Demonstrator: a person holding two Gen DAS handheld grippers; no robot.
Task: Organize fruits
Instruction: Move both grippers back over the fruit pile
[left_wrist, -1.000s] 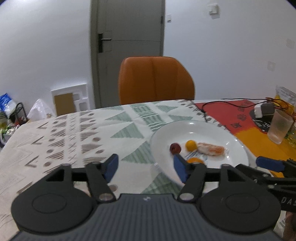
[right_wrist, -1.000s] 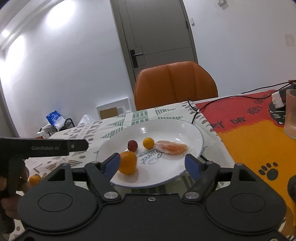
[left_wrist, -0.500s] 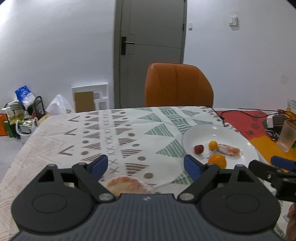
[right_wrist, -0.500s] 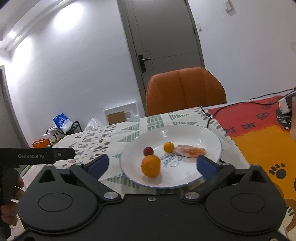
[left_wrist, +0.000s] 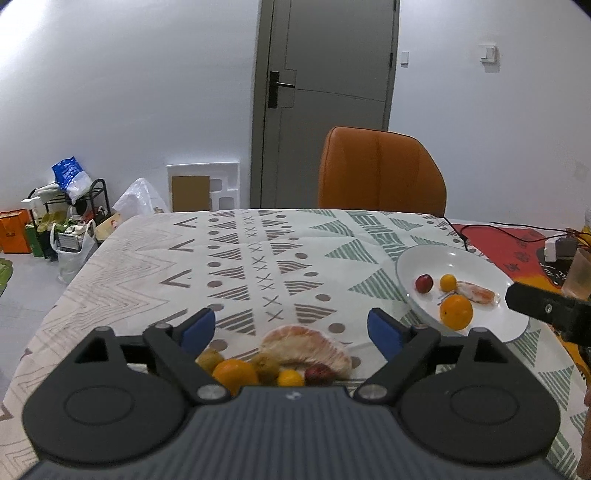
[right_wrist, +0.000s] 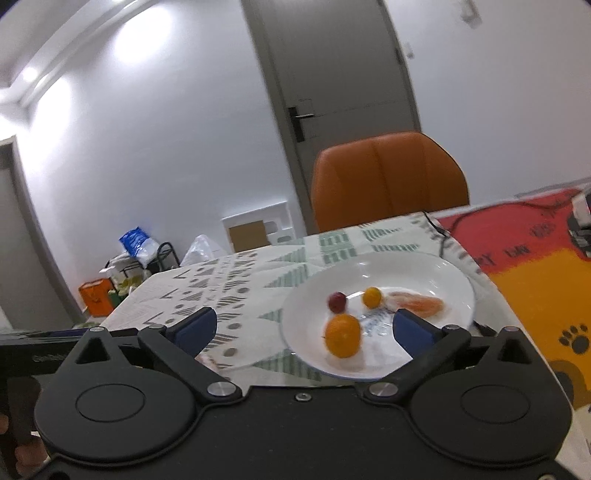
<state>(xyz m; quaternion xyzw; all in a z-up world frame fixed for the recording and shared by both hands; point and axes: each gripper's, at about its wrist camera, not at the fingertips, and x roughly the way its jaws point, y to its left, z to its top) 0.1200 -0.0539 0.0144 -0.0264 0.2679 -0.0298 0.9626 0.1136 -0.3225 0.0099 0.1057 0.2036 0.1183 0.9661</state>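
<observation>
A white plate (left_wrist: 491, 325) sits right of centre on the patterned tablecloth, holding an orange (left_wrist: 456, 312), a small yellow fruit (left_wrist: 448, 282), a dark red fruit (left_wrist: 423, 283) and a peeled citrus segment (left_wrist: 476, 292). My left gripper (left_wrist: 291, 329) is open and empty above a loose cluster near the table's front: a large peeled citrus piece (left_wrist: 306, 347), an orange (left_wrist: 234, 373), two brownish fruits (left_wrist: 266, 362), a small yellow fruit (left_wrist: 290, 377) and a red fruit (left_wrist: 318, 373). My right gripper (right_wrist: 303, 328) is open and empty in front of the plate (right_wrist: 454, 284), where the orange (right_wrist: 342, 335) lies nearest.
An orange chair (left_wrist: 382, 173) stands behind the table. A red and orange mat (right_wrist: 535, 280) covers the table's right side, with a cable (left_wrist: 480, 227), a charger (left_wrist: 557, 248) and a plastic cup (left_wrist: 579, 273). The right gripper's body (left_wrist: 546, 306) shows beside the plate.
The left gripper has pulled back and swung left, bringing the loose fruit cluster into view between its fingers. The right gripper has drawn back from the plate and shifted left.
</observation>
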